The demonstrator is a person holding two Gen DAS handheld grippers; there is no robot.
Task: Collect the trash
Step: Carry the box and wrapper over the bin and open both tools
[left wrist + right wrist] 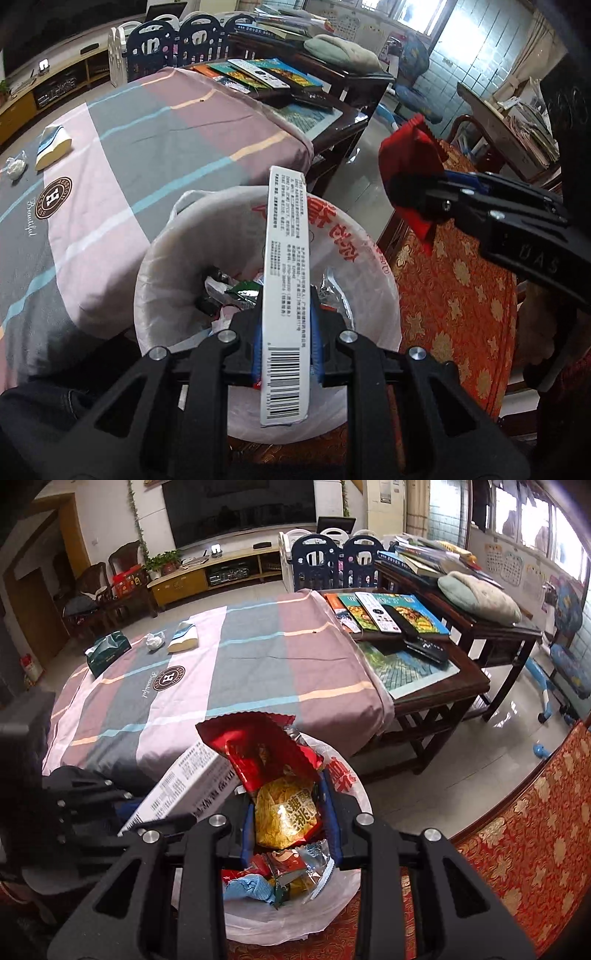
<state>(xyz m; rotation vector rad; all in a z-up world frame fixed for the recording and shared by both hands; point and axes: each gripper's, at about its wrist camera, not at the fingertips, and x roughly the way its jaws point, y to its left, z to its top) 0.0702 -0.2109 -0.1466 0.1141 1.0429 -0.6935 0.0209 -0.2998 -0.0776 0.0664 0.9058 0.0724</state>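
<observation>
The left gripper (284, 347) is closed on a long flat white cardboard box with a barcode (282, 295), holding it near its lower end, so the box stands up above the white plastic-lined trash bin (373, 266). The right gripper (290, 819) is closed on a red and yellow crinkly snack wrapper (273, 771), and it hangs over the same bin, where other wrappers already lie.

Both pieces seem ready to be dropped. I think it is better to release one at a time. The box is long, so it should be tilted or lowered until its lower end is inside the rim before the jaws open; otherwise it may tip over the edge toward the red and gold patterned cushion (461, 280). The wrapper is light and can stick to the pads, so a wide opening over the middle of the bin is safer.

Near the far left edge of the striped pink and grey tablecloth (240, 672), a crumpled white tissue (154, 641), a green tissue pack (108, 652) and a small cream and blue packet (183, 637) lie close together.
</observation>
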